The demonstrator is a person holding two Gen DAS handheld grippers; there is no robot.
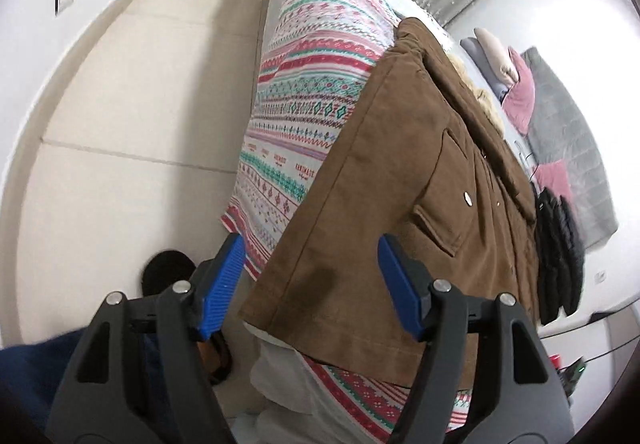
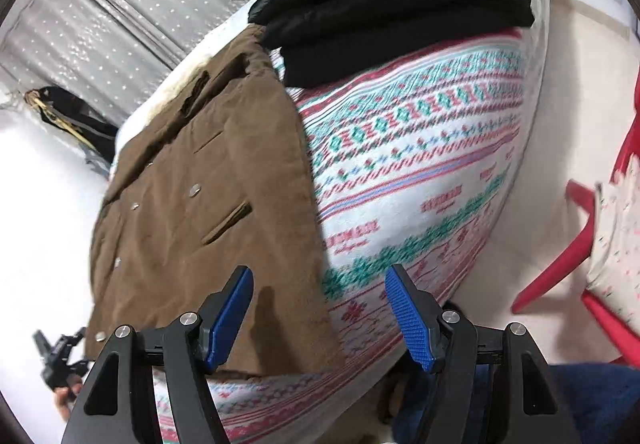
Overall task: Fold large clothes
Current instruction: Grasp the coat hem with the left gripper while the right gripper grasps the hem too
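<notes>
On the patterned bedspread you have 1 brown coat, 1 black stack — both grippers, left and right, gape empty; only your right view shows the red chair.

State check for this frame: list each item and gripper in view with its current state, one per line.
brown coat: lying flat on the bed, front up, folded narrow, not gripped.
black garments: folded, stacked beside the coat.
patterned bedspread: spread over the bed.
left gripper: open, nothing between its pads.
right gripper: open, above the coat's hem edge, holding nothing.
</notes>
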